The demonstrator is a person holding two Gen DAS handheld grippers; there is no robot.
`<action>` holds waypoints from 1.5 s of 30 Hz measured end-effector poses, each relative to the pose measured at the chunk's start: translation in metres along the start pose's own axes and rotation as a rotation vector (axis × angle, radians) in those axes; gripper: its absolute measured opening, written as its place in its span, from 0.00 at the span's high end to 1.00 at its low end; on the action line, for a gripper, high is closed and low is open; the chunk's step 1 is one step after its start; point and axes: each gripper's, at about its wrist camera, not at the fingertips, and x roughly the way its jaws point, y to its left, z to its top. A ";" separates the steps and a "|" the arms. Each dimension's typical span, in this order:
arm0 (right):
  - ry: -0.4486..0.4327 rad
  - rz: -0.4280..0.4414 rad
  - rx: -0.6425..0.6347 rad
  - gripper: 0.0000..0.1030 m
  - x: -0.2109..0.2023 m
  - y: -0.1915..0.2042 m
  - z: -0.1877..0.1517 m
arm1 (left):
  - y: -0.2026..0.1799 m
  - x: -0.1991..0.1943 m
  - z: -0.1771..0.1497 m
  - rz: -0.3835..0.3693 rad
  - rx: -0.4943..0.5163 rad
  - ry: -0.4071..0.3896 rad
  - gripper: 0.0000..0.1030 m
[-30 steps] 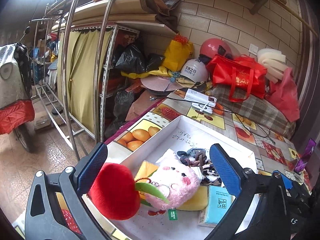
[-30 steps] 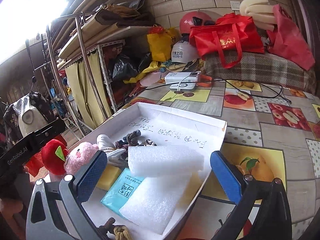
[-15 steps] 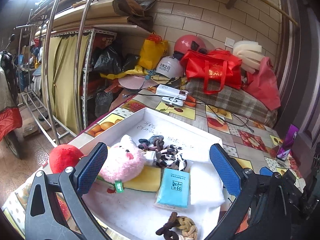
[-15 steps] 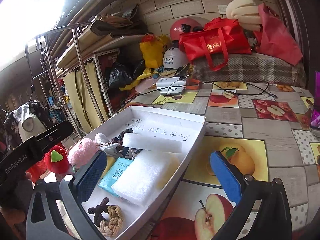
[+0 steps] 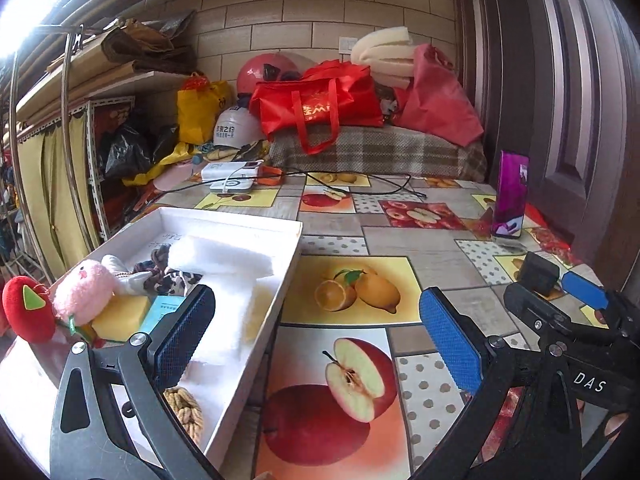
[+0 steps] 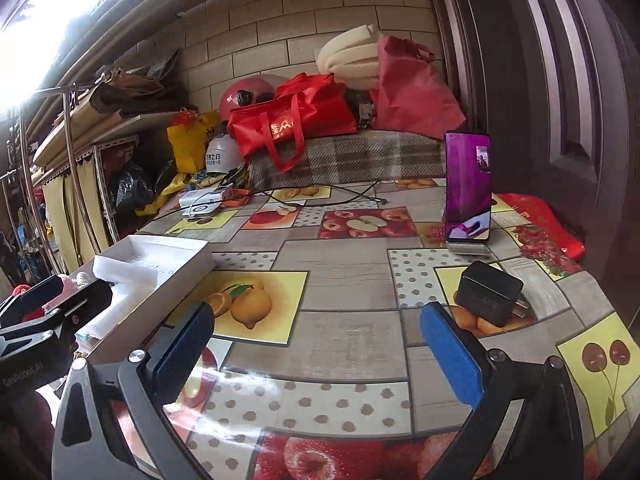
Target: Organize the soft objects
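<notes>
Both grippers are empty, fingers spread wide: the left gripper (image 5: 316, 332) hovers by the right wall of the white box (image 5: 256, 356), the right gripper (image 6: 316, 344) over bare worktop (image 6: 344, 280) to the box's right. Inside the box I count two white foam blocks (image 5: 218, 254), one pink plush (image 5: 84, 292), one yellow sponge (image 5: 120, 316), one teal packet (image 5: 162, 312) and one braided rope knot (image 5: 186, 408). One red plush apple (image 5: 26, 308) sits at the box's left edge. One phone (image 6: 468, 188) stands far right of it.
</notes>
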 end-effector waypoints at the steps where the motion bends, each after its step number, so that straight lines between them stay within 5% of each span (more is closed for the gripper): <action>1: 0.003 -0.020 -0.002 0.00 0.002 -0.001 -0.003 | -0.003 0.002 -0.003 0.016 -0.001 0.005 0.01; 7: -0.080 0.042 0.000 0.00 -0.015 -0.001 -0.006 | 0.000 0.005 -0.012 0.056 -0.028 -0.023 0.01; 12: -0.100 0.071 -0.084 0.00 -0.019 0.013 -0.007 | -0.002 -0.005 -0.016 0.225 -0.005 -0.055 0.00; 24: -0.053 0.073 -0.059 0.00 -0.005 0.010 -0.005 | 0.005 -0.005 -0.019 0.199 -0.038 -0.039 0.01; 45: -0.130 0.068 -0.051 0.00 -0.018 0.008 -0.006 | -0.002 -0.009 -0.020 0.200 -0.008 -0.068 0.01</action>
